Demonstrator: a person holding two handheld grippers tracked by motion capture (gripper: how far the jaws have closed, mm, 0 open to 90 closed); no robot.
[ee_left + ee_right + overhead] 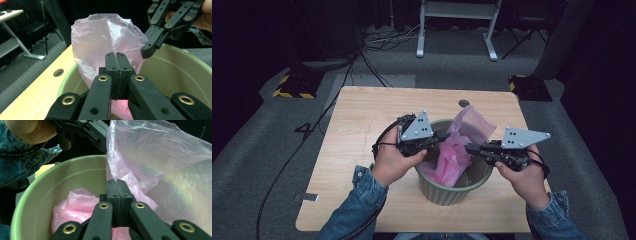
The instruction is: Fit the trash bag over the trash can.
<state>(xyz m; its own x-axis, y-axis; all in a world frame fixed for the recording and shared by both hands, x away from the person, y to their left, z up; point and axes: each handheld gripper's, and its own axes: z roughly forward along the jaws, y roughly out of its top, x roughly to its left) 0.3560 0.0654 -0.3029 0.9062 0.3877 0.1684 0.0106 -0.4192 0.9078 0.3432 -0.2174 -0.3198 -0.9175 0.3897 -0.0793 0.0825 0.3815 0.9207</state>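
From above, a pink bag (457, 145) is seen half inside a green bin (452, 192) on the table (362, 120), between the left claw (443, 140) and right claw (468, 148). In the left gripper view, the left claw (118, 55) is seen pinched on the bag's thin film. In the right gripper view, the right claw (116, 182) is clamped on its edge. The bag is judged light, limp, slippery and easily torn; it is best gripped at the rim.

Even overhead light falls on the bench (362, 150) in the high view, while the room around it sinks to near black; shadows are soft; both gripper views are slightly soft, their nearest parts blurred; the pink bag (160, 152) shows faint sheen.
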